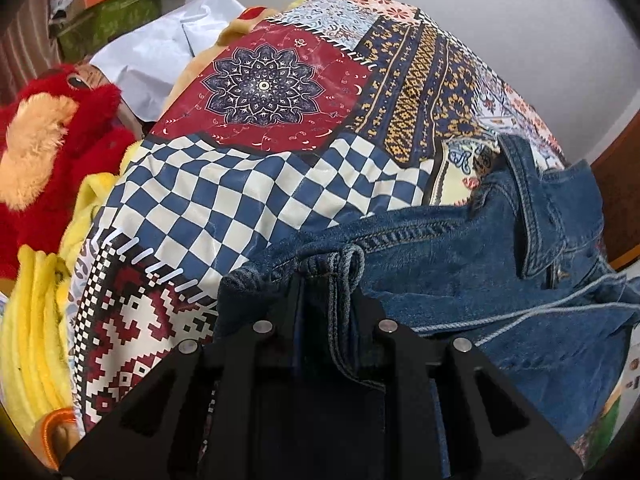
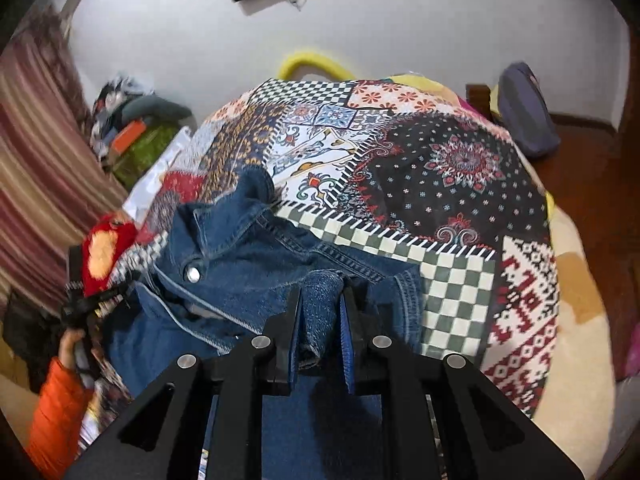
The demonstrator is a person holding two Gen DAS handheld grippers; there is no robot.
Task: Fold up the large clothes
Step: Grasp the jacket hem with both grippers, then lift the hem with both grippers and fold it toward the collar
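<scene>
Right wrist: patchwork bedspread under denim jacket, white wall behind.

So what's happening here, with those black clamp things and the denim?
A person is folding a blue denim jacket on a bed covered with a patchwork bedspread. They hold a two-finger gripper in each hand. The left gripper is clamped on a bunched denim edge, and the right gripper pinches another fold of the jacket. The jacket lies crumpled, collar up, not yet folded flat. A red plush toy sits at the bedside.
</scene>
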